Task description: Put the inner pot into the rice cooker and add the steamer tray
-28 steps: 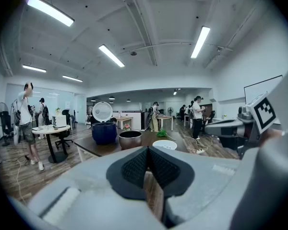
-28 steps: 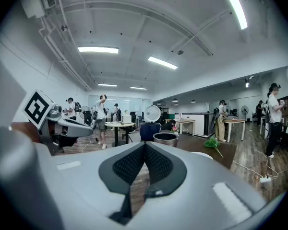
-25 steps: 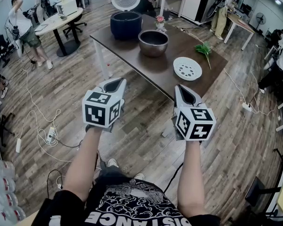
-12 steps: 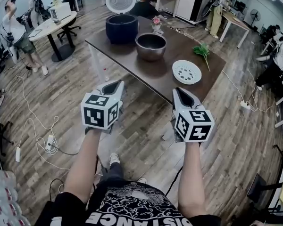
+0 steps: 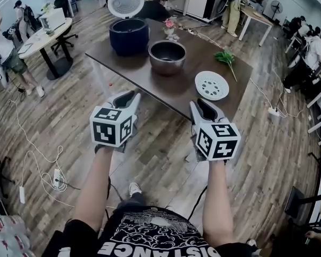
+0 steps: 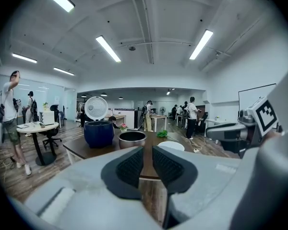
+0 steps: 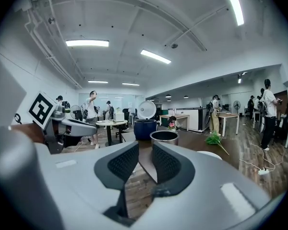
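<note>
Head view, item check, the trainee asks: where does each part of the task stand?

The technician answers: the rice cooker (image 5: 129,35) sits at the far left of the table (image 5: 144,79) with its lid (image 5: 125,1) raised, so the cavity is open for loading. The inner pot (image 5: 167,57) stands upright, mouth up, just beside the cooker and outside it. The steamer tray (image 5: 212,85) lies flat nearer the front right edge, well apart from the pot. This layout suits the loading order: pot first, tray second. Neither step is done yet.

The trainee asks: and the tongs?

The technician answers: the left tongs (image 5: 128,97) and the right tongs (image 5: 203,107) are held side by side over the wooden floor, short of the table's near edge, both aimed at the pot. Each gripper view shows a narrow gap between the ribbed pads with only the distant table behind it, so nothing is held. Both pairs have just been opening, probably to prepare for the pot's rim. The gap looks too slim for a two-sided lift, so further opening is likely needed on arrival. Both tongs are kept roughly level, which would suit taking the pot from opposite sides.
</note>
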